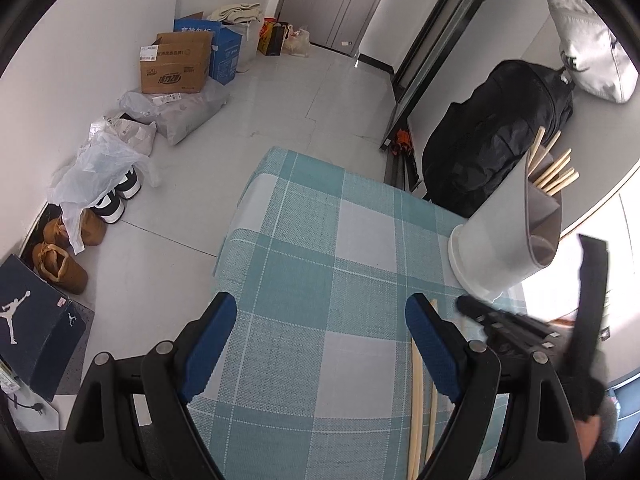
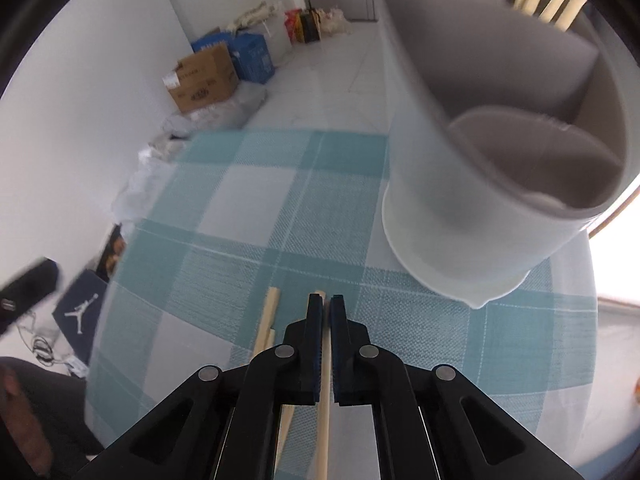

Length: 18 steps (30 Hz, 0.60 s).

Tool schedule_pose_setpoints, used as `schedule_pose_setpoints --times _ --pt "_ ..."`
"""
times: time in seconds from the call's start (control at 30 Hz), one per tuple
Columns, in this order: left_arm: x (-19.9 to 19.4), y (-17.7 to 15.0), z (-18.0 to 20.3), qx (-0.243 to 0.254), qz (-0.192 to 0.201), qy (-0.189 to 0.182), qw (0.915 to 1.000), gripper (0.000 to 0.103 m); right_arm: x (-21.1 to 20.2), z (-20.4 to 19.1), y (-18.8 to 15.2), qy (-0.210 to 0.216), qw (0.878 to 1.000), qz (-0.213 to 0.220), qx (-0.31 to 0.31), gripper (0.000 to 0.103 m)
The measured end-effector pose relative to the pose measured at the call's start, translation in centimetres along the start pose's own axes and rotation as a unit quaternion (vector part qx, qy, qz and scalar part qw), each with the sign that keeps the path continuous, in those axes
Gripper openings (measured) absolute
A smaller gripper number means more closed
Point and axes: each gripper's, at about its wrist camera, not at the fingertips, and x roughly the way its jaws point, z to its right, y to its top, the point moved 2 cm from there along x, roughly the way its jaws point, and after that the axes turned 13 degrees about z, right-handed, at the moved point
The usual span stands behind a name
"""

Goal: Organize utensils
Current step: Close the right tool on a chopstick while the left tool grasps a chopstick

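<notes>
The right gripper point(image 2: 326, 304) is clamped on a pale wooden chopstick point(image 2: 323, 420), whose long axis runs straight along the fingers, its far tip just showing past the pads toward the far edge of the checked tablecloth point(image 2: 248, 216). A second chopstick point(image 2: 267, 322) lies just left of it on the cloth, nearly parallel — and ahead to the right stands the grey divided utensil holder point(image 2: 432, 200), more chopsticks point(image 2: 558, 0) leaning in its back compartment. The left gripper point(image 1: 316, 344) hangs over bare cloth with its jaws wide apart, nothing between them — boxes point(image 1: 176, 64) and shoes point(image 1: 60, 268) line the floor beyond.
</notes>
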Motion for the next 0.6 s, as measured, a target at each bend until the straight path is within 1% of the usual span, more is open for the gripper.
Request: schedule_pose_setpoints --times 0.1,0.17,0.23,0.33,0.4,0.5,0.6 --pt "0.9 -0.6 0.9 0.025 -0.016 0.009 0.9995 0.083 -3.1 1.0 1.0 0.016 0.998 0.049 0.023 0.003" --pt "1.6 -1.2 1.4 0.032 -0.033 0.005 0.9989 0.083 -5.2 2.1 1.5 0.029 0.995 0.082 0.043 0.003" --pt "2.4 -1.7 2.1 0.041 -0.05 0.0 0.9979 0.083 -6.9 3.0 1.7 0.037 0.992 0.105 0.057 0.003" --pt "3.2 -2.3 3.3 0.055 -0.075 -0.008 0.9957 0.083 -8.5 4.1 1.9 0.05 0.987 0.128 0.08 0.003" --pt "4.0 -2.7 4.2 0.068 -0.092 -0.005 0.9935 0.083 -9.7 4.7 2.0 0.057 0.984 0.141 0.088 0.003" --pt "5.1 -3.0 5.0 0.061 -0.113 -0.007 0.9917 0.083 -11.2 5.3 2.3 0.064 0.981 0.163 0.085 0.003" --pt "5.8 -2.8 5.6 0.052 -0.125 -0.012 0.9906 0.083 -11.8 5.7 2.1 0.072 0.977 0.179 0.087 0.003"
